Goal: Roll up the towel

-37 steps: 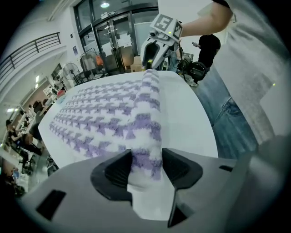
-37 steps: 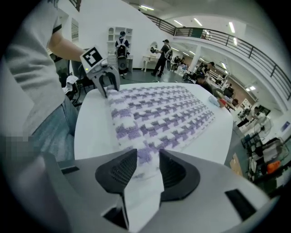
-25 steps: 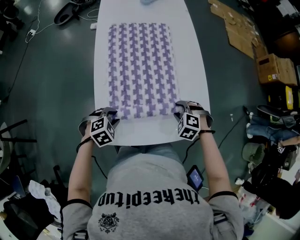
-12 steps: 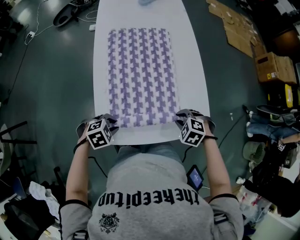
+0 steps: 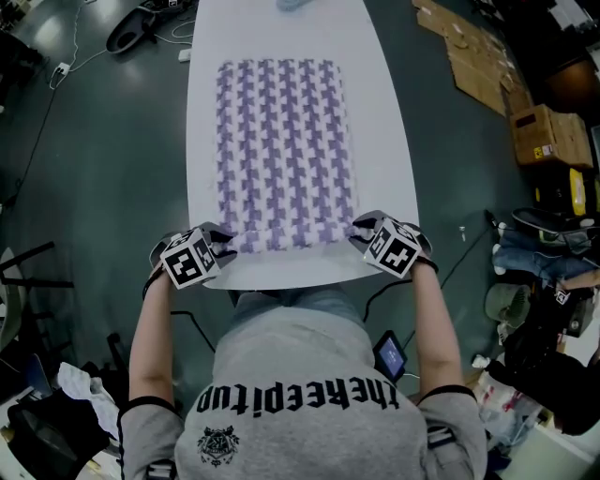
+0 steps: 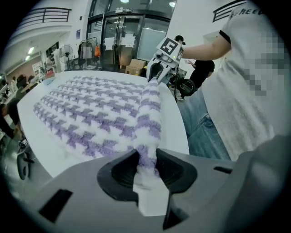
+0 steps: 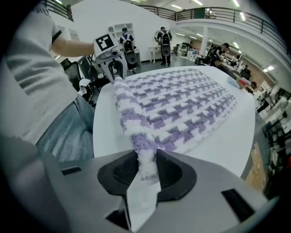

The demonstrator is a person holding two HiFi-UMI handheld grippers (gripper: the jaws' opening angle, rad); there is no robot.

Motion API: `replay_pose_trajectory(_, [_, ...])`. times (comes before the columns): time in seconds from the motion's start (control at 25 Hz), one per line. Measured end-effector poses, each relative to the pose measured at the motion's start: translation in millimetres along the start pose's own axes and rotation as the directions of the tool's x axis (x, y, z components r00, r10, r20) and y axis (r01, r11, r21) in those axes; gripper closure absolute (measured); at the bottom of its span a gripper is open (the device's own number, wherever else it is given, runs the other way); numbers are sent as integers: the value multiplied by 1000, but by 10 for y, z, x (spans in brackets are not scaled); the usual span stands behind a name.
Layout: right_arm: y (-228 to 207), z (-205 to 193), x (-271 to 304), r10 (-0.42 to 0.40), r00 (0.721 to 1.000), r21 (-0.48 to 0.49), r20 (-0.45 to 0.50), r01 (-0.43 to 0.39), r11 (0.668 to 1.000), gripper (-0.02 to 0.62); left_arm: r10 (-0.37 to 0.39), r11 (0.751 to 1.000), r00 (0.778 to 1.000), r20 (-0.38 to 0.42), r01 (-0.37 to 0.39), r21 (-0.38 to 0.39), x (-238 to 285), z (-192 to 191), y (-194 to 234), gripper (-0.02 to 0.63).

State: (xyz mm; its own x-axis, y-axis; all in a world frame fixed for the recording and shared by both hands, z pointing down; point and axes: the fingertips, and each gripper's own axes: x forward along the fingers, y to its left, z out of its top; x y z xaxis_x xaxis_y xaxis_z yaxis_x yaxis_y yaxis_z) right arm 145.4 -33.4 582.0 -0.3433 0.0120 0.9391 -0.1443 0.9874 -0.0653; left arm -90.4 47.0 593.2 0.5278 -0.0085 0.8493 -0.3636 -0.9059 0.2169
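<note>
Towel (image 5: pixel 281 141) gripped at its near edge.
Left gripper (image 5: pixel 222 240) and right gripper (image 5: pixel 361 228) each pinch a near corner, jaws just eased slightly wider, raising that edge into a ridge; the rest lies flat along the white table (image 5: pixel 386 141).

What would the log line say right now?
left tool, right tool: jaws just closed, eased slightly, each pinching a near towel corner | towel: near edge raised, rest flat on table

White table (image 5: pixel 382 169), purple-patterned towel (image 5: pixel 284 150) spread on it, pale blue object (image 5: pixel 298 4) at far end
</note>
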Motion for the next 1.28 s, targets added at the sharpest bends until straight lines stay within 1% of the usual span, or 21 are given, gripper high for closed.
replay_pose_trajectory(0.12, [-78, 72, -61, 2, 1000, 19, 24, -2, 1000, 495, 6, 1000, 1000, 28, -6, -9, -60, 46, 88, 500])
replay_pose_trajectory(0.32, [-363, 230, -43, 11, 999, 50, 53, -14, 999, 482, 17, 999, 999, 35, -15, -36, -103, 39, 462, 499])
replay_pose_trajectory(0.48, [-456, 303, -29, -6, 997, 74, 80, 0, 997, 480, 49, 997, 998, 26, -47, -64, -178, 31, 591, 499])
replay_pose_trajectory(0.56, [-496, 289, -15, -17, 997, 77, 80, 11, 997, 480, 53, 997, 998, 35, -51, -65, -161, 66, 614, 499])
replay_pose_trajectory(0.84, [-707, 281, 30, -49, 996, 85, 77, 43, 995, 463, 77, 995, 997, 5, -77, -67, -170, 144, 778, 479])
replay_pose_trajectory(0.92, [-729, 286, 52, -49, 996, 90, 78, 42, 995, 459, 83, 995, 997, 4, -82, -54, -169, 150, 793, 471])
replay_pose_trajectory(1.08, [-774, 272, 104, -52, 996, 99, 73, 45, 994, 459, 106, 994, 994, 30, -106, -1, -183, 190, 815, 460])
replay_pose_trajectory(1.2, [-793, 265, 122, -48, 997, 106, 67, 41, 994, 460, 166, 985, 984, 63, -168, 39, -340, 295, 826, 454])
replay_pose_trajectory(1.28, [-796, 260, 135, -45, 997, 112, 60, 38, 993, 460, 214, 971, 973, 83, -221, 86, -438, 388, 794, 454])
